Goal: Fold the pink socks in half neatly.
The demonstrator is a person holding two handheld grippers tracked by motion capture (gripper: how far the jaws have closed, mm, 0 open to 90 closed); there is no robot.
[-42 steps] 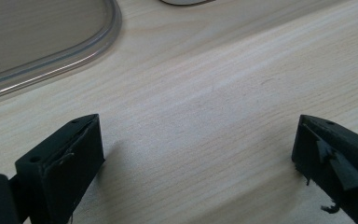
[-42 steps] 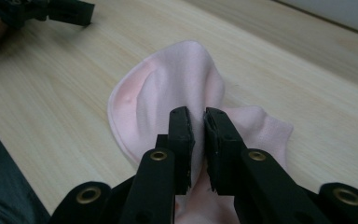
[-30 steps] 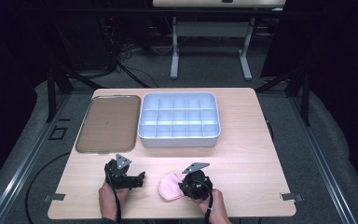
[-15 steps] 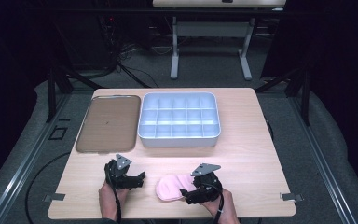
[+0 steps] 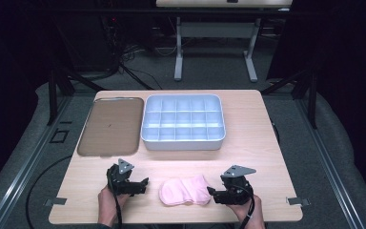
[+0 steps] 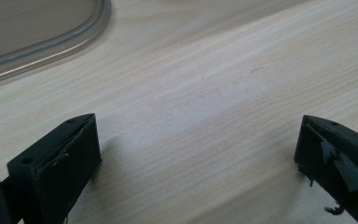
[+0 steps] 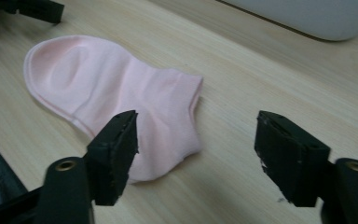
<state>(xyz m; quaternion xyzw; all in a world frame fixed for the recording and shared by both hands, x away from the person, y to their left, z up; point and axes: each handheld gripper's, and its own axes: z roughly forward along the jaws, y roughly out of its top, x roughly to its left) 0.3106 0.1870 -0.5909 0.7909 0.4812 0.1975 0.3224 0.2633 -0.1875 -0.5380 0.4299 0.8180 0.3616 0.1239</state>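
Since a second ago your right gripper [image 5: 213,192] has let go of the sock [image 5: 185,190] and slid toward the lower right of the high view; the sock has spread out flat from the bunched lump it was. Your left gripper [image 5: 143,183] has not shifted.

Across the middle of the high view lies the table [image 5: 248,143]. On its far half, the divided bin [image 5: 183,121] sits at frame centre, with the brown tray [image 5: 108,125] just to its left; a narrow strip of wood parts them.

Low in the frame, between your two grippers, the pink sock lies flat on the wood. In the right gripper view the sock [image 7: 116,93] fills the upper left and centre, toe toward the upper left corner, cuff toward the middle.

Your right gripper [image 7: 196,140] has its jaws wide apart and holds nothing. One jaw overlaps the sock's lower edge in that view, the other stands over bare wood; whether either touches the cloth you cannot tell.

Your left gripper [image 6: 198,154] also stands with jaws wide apart over bare wood, well clear of the sock, with the tray's rim [image 6: 65,39] at the upper left.
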